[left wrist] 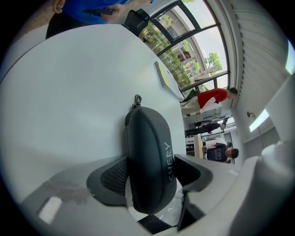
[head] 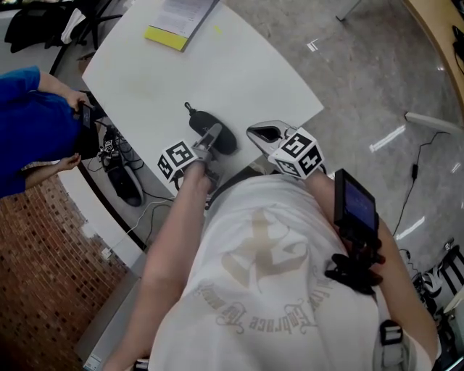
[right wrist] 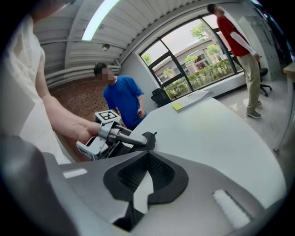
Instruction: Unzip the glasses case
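Note:
A black zipped glasses case (head: 225, 141) lies on the white table (head: 217, 65) near its front edge. Its zipper pull (head: 188, 109) sticks out at the far end. My left gripper (head: 210, 139) grips the near end of the case (left wrist: 150, 152) between its pads, one on each long side, in the left gripper view (left wrist: 150, 171). The pull (left wrist: 137, 99) points away from the jaws. My right gripper (head: 262, 134) hovers just right of the case, tips together with nothing in them (right wrist: 147, 156). In the right gripper view the case (right wrist: 148, 138) and left gripper (right wrist: 115, 133) sit just ahead.
A book with a yellow edge (head: 177, 22) lies at the table's far side. A person in blue (head: 29, 123) stands to the left of the table holding a phone. The table's front edge runs close under both grippers. A person in red (right wrist: 237, 41) stands beyond the table.

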Motion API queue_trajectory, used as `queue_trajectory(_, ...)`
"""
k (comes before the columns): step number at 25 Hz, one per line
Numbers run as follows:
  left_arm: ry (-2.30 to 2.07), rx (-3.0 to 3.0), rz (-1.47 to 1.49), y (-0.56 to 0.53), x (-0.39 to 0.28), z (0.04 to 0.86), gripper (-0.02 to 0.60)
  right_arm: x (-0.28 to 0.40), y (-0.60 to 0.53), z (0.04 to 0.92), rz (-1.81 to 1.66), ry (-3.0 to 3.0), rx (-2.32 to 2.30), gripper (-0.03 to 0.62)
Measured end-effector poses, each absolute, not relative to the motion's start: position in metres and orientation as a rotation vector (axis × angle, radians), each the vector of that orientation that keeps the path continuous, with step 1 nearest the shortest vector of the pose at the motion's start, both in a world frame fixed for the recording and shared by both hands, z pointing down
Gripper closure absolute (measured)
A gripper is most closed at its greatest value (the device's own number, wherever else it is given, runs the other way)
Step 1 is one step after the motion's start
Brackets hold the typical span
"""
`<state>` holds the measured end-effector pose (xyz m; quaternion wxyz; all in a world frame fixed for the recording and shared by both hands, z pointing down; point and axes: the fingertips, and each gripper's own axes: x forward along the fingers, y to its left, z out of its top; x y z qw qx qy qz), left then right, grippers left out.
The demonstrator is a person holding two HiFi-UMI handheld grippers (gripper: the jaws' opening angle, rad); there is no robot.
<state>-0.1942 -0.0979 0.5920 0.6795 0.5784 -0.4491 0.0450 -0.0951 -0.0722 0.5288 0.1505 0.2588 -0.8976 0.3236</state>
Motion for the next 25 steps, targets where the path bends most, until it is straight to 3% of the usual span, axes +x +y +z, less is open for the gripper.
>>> queue_trajectory(7, -0.993, 1.274, 0.065, -0.101, -0.198, 0.592, 0.258, -0.138, -0.033, 0.56, 0.583, -2.475, 0.46, 0.582)
queue_trajectory(11, -0.975, 1.248, 0.041, -0.106, -0.191, 0.593, 0.256, -0.146, -0.027, 0.58, 0.471, -2.407, 0.418, 0.525)
queue_trajectory(25, -0.989, 1.134, -0.047, -0.112, -0.18, 0.586, 0.258, -0.134, -0.044, 0.585, 0.369, -2.298, 0.628, 0.546)
